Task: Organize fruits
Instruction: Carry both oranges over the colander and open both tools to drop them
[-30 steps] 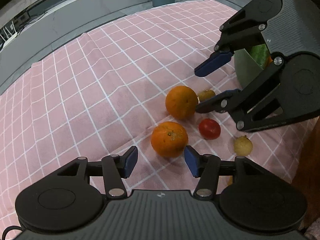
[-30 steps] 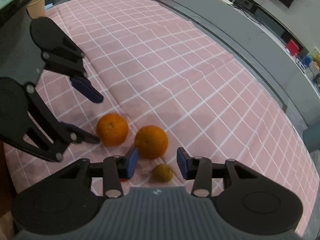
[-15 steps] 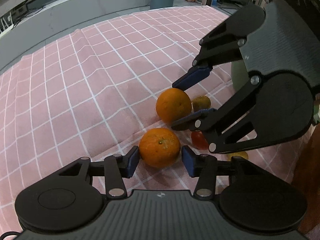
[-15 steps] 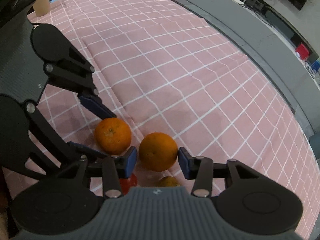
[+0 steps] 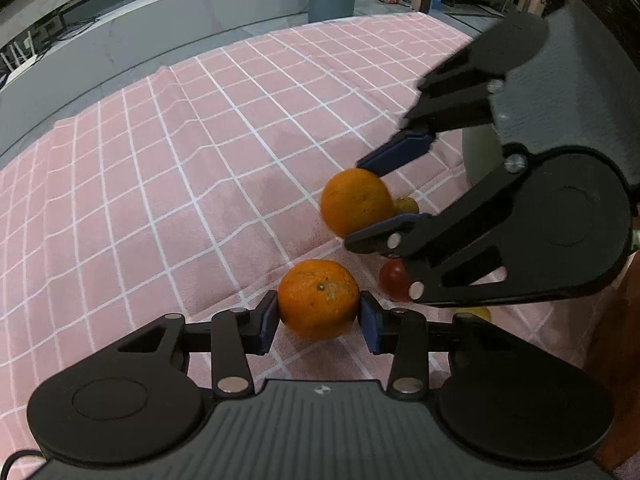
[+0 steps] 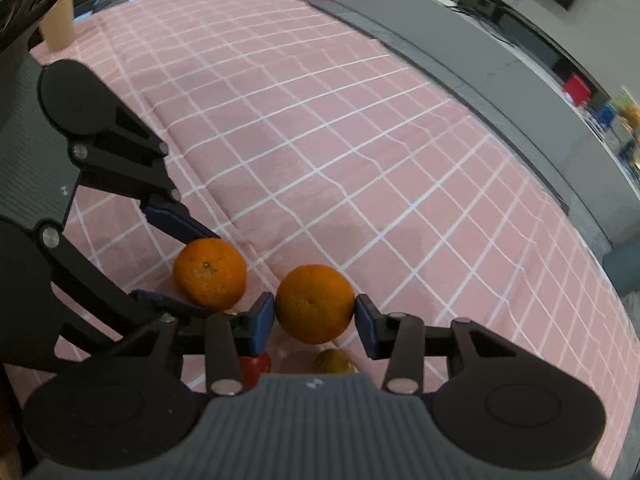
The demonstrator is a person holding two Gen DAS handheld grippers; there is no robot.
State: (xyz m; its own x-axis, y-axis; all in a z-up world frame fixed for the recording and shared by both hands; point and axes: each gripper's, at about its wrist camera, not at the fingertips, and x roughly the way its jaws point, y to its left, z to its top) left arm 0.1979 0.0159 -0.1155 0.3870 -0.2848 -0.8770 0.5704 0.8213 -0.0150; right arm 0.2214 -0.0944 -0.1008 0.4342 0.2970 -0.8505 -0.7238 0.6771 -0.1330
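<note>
bench [image 5: 168, 184] under pink checked cloth | left claw [image 5: 319, 320] has just been closing, pads pressing near orange [image 5: 319, 299] | right claw [image 6: 315, 317] clamps far orange [image 6: 315, 303] (just beyond near orange) | tomato [image 5: 392, 285] right of near orange

The right gripper [image 6: 315, 316] has its blue pads pressed on either side of an orange [image 6: 315, 303] over the pink checked tablecloth [image 6: 340, 140]. Just beside it the left gripper [image 6: 188, 264] clasps a second orange [image 6: 209, 273], its jaws having just been closing. A paper cup [image 6: 58, 26] stands near the cloth's far corner — upright.
</note>
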